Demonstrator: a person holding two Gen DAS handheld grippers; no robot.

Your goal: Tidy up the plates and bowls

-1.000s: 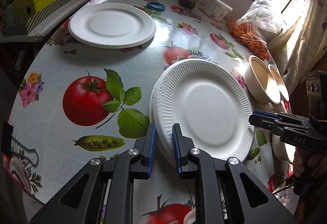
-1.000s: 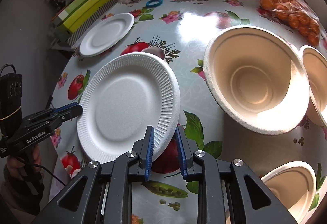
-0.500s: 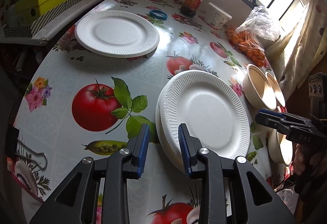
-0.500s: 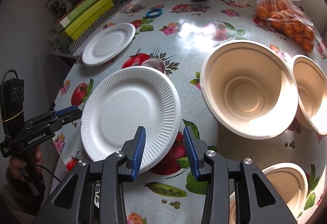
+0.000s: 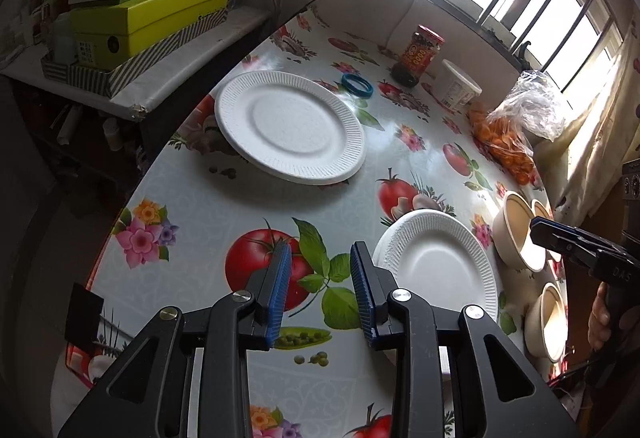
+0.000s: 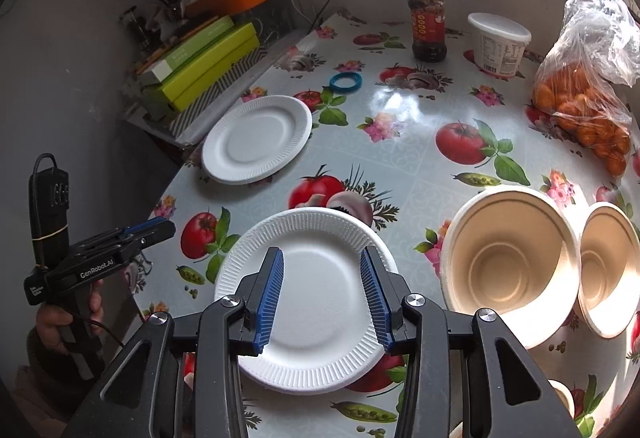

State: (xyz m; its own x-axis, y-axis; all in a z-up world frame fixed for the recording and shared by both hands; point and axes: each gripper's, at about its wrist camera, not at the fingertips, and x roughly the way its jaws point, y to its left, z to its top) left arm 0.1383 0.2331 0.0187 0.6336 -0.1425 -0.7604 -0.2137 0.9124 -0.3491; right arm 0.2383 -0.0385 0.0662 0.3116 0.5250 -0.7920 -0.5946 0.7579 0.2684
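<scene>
White plate stack point(image 6: 320, 302), layers indistinct

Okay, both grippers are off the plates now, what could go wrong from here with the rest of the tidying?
1. The near plate stack looks slightly offset, lower rim showing; another plate could settle crooked.
2. The far plate lies near the table edge by the boxes; a nudge might push it off.
3. Two bowls lean on each other beside the stack; a swinging right gripper could knock them.
</scene>
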